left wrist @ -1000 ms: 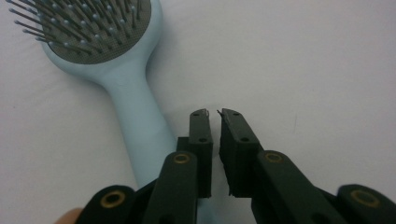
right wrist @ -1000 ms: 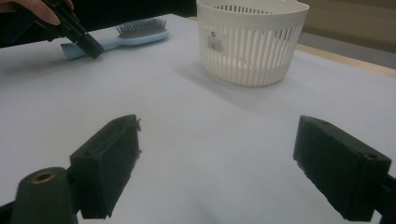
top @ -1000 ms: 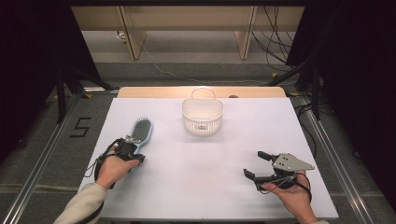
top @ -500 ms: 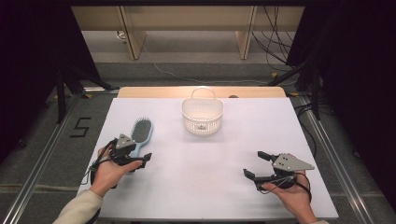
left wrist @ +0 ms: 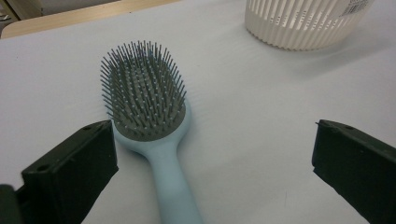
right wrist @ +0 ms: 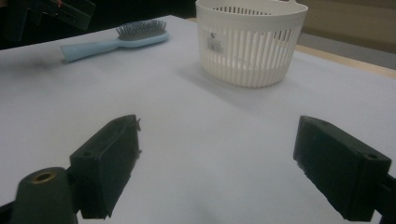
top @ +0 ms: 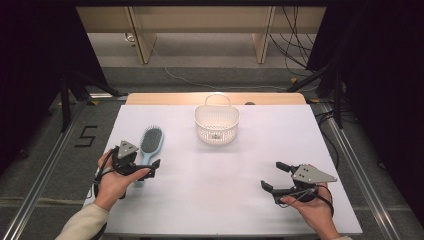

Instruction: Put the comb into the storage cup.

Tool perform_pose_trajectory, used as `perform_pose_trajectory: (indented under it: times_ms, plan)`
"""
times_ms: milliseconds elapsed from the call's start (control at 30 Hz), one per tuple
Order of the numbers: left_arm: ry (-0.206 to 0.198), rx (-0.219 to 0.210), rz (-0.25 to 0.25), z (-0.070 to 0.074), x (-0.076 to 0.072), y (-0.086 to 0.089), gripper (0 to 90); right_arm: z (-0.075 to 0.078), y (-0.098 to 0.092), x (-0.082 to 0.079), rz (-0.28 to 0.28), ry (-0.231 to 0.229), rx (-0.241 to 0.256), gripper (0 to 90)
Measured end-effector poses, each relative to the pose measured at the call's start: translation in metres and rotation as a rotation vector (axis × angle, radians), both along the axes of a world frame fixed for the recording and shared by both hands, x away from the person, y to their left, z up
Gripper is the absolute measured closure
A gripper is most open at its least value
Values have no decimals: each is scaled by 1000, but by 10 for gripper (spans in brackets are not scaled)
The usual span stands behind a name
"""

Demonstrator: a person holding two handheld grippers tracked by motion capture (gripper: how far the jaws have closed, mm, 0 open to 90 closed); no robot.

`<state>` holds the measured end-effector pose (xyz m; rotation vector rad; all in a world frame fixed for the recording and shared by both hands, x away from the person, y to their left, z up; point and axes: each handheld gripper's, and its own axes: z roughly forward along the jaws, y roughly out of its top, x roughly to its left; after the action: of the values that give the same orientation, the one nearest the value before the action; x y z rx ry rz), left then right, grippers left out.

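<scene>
Down near the left edge of the white surface (top: pixel 225 200), a light-blue hairbrush (top: pixel 148 148) lies flat with its bristles up, head pointing toward the far edge and handle toward the near one. The left gripper (top: pixel 141 167) sits over the handle end, held in the person's left hand (top: pixel 112 182). From above, the hand and gripper cover the lower handle, so it is hard to judge whether anything touches. The left gripper view settles that: the hairbrush (left wrist: pixel 152 126) lies between the two black jaws, which stand wide apart, the left one just beside the brush head and the right one well clear of it, with nothing held. That view also catches the bottom of the white basket (left wrist: pixel 303 23) at its upper right.

The basket (top: pixel 216 122) stands upright near the middle of the far edge, well apart from the brush, its handle up.

The right gripper (top: pixel 280 179) is near the right part of the near edge, in the person's right hand (top: pixel 312 210), spread wide and empty over bare surface. Its own view looks across at the slatted basket (right wrist: pixel 250 42), showing a small label on the wall, with the hairbrush (right wrist: pixel 116 39) farther off at the upper left.
</scene>
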<state>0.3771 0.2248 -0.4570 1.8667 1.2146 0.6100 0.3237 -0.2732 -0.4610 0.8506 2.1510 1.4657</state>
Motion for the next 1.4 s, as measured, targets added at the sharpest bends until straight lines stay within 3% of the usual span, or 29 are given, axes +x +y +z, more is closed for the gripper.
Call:
perform_pose_trajectory:
  times_ms: [400,567,733,833,967,1267,1400]
  plan:
    - [-13,-6,22,4,1,3,0,0,0,0,-2,-1,-1,152]
    - [-5,-15,-3,6,2,3,28,0,0,0,-2,-1,-3,152]
    - [11,10,6,8,3,1,34,0,0,0,-2,0,-3,152]
    - [44,38,16,9,5,1,60,0,0,0,-4,1,-4,152]
    - [139,104,38,10,10,3,96,0,0,0,-7,3,-5,152]
    - [246,147,61,8,26,2,154,-1,0,1,-7,3,-6,152]
    - [298,176,95,2,36,3,175,-1,0,1,-7,3,-6,152]
